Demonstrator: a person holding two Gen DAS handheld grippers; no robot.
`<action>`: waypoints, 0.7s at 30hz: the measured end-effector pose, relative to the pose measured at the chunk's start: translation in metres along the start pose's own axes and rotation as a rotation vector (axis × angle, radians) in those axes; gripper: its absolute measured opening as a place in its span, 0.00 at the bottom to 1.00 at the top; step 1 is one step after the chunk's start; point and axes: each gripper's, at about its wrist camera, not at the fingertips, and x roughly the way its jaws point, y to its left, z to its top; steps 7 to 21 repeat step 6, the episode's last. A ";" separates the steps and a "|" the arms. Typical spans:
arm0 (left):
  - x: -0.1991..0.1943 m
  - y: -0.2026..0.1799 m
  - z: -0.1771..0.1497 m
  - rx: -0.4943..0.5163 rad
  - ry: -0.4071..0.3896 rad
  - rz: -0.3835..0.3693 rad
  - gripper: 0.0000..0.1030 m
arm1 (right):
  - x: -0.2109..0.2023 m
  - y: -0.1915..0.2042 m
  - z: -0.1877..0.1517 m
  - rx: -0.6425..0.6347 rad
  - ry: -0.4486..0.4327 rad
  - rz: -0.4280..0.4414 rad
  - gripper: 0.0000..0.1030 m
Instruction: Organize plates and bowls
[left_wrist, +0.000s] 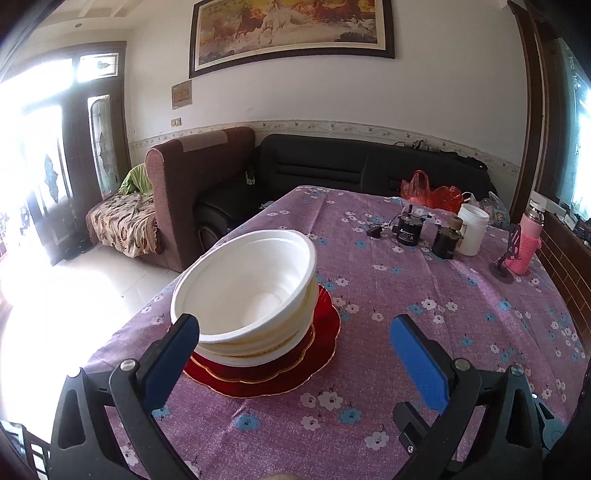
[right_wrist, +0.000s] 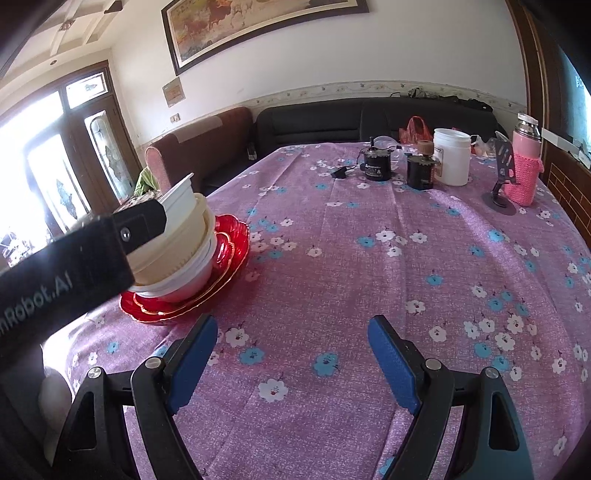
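A stack of white and cream bowls (left_wrist: 251, 295) sits on stacked red plates (left_wrist: 266, 373) near the left edge of the purple flowered table. The top bowl tilts. My left gripper (left_wrist: 295, 343) is open just in front of the stack, its left finger beside the bowls' near rim. In the right wrist view the same bowls (right_wrist: 184, 236) stand on the red plates (right_wrist: 221, 266) at the left, partly hidden by the left gripper's black body. My right gripper (right_wrist: 291, 350) is open and empty over bare tablecloth, right of the stack.
At the far right of the table stand two black motors (right_wrist: 376, 166), a white jar (right_wrist: 451, 157), a pink-sleeved bottle (right_wrist: 524, 170), a phone stand (right_wrist: 500, 184) and a red bag (right_wrist: 415, 129). Sofas (left_wrist: 332, 166) stand behind the table. The table's left edge (left_wrist: 147, 306) drops to the floor.
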 end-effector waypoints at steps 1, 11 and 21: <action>0.001 0.001 0.001 -0.005 0.004 -0.001 1.00 | 0.000 0.001 0.000 -0.001 0.000 0.004 0.85; 0.002 -0.008 0.000 0.019 0.017 -0.054 1.00 | -0.003 -0.010 0.004 0.055 -0.015 -0.032 0.85; 0.002 -0.008 0.000 0.019 0.017 -0.054 1.00 | -0.003 -0.010 0.004 0.055 -0.015 -0.032 0.85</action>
